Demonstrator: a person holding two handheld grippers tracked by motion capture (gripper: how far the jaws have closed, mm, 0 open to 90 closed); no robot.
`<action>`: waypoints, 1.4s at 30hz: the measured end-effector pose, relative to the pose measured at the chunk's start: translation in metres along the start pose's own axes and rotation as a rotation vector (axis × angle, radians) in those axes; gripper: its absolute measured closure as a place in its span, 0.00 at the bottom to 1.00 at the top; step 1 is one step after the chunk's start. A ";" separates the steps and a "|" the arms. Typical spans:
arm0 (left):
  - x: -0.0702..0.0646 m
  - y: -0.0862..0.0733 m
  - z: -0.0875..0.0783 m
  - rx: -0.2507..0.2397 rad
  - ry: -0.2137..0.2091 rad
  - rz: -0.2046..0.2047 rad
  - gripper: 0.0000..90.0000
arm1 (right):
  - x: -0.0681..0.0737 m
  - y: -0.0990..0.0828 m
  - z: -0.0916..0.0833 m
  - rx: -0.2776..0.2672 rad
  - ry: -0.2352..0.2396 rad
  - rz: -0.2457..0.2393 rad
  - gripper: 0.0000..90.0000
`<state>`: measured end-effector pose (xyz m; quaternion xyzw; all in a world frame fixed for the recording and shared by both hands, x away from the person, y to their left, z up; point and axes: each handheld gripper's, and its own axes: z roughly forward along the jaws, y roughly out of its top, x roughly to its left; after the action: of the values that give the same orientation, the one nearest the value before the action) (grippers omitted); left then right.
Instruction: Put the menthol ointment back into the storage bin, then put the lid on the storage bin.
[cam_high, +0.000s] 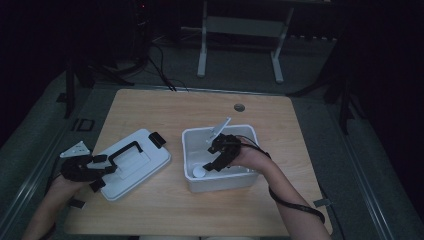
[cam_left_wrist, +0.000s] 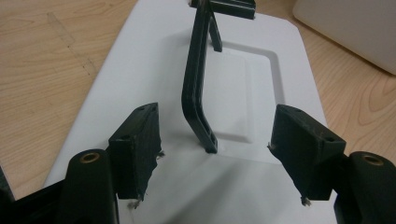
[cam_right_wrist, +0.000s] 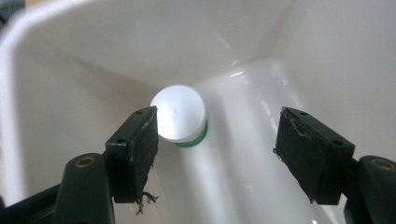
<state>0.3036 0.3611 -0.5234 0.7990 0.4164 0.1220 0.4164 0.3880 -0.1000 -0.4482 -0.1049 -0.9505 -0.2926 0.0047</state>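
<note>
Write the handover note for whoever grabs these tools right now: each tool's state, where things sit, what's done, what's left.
Left tool: open, jaws either side of the black handle on the white lid, nothing gripped.
Right tool: open, lowered inside the white bin, holding nothing.
The lid lies flat on the table, left of the bin. A white-capped bottle with a green band sits at the bin's near left corner, just ahead of the right tool.
Done: lid off, bin open.
Left: probably gripping the bottle; the lid probably goes back on afterwards.
</note>
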 end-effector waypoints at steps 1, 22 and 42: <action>0.000 0.001 0.001 0.003 0.003 0.003 0.36 | 0.001 -0.002 -0.006 -0.017 -0.008 0.008 0.29; 0.007 0.037 0.027 0.062 0.009 0.073 0.45 | 0.007 -0.121 -0.108 -0.375 -0.181 0.293 0.17; 0.004 0.060 0.048 0.195 -0.081 0.139 0.85 | 0.010 -0.227 -0.097 -0.362 -0.318 0.522 0.17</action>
<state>0.3664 0.3186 -0.5077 0.8669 0.3526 0.0770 0.3438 0.3276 -0.3349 -0.4934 -0.3874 -0.8132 -0.4254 -0.0876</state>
